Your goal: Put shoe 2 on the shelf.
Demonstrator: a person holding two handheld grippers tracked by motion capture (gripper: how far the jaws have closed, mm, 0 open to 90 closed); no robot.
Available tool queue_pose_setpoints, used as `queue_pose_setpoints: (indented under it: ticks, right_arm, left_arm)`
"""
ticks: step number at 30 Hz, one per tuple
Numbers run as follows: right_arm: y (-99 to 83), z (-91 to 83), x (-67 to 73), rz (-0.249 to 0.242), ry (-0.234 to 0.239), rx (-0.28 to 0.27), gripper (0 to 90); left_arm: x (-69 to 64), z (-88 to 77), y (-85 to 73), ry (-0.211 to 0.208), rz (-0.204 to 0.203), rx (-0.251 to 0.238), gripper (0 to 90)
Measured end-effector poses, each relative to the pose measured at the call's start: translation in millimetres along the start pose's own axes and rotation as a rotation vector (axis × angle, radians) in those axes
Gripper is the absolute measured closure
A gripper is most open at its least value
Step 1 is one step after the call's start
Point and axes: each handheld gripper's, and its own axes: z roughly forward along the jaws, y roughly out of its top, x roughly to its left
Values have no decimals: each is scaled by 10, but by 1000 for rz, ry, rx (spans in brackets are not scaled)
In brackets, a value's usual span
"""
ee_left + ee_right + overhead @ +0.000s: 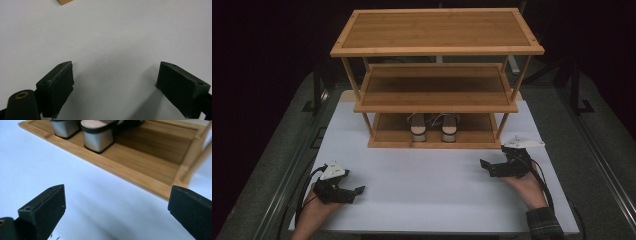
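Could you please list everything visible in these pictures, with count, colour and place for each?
shelf rack: one, light brown wood, three tiers, standing at the far side of the table.
shoes: two, pale with block heels, side by side on the rack's bottom tier, heels toward the person.
table: one, white top, in front of the person.
left gripper: one, black with a grey plate on top, low over the table at its near left, jaws open with nothing between them.
right gripper: one, black with a grey plate, near the rack's right front corner, jaws open with nothing between them.
sleeve: one, dark plaid, on the right forearm.
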Motion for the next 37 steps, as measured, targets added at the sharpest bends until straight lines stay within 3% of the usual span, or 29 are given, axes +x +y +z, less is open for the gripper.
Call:
queue_pose_setpoints:
  ticks: [12, 22, 29, 37]
  right_arm:
    - [-364, -358, -71, 16, -67, 4, 14]
    - [-698, -530, -105, -15, -169, 116, 0]
    - [-773, -489, -123, -20, -181, 172, 0]
    - [-782, -479, -155, 18, -160, 177, 0]
  left_arm:
    - [-1, 0, 0, 0, 0, 0, 128]
    - [-1, 0, 0, 1, 1, 0, 128]
    - [-1, 0, 0, 0, 0, 0, 128]
    - [-2, 0, 1, 1, 1, 2, 128]
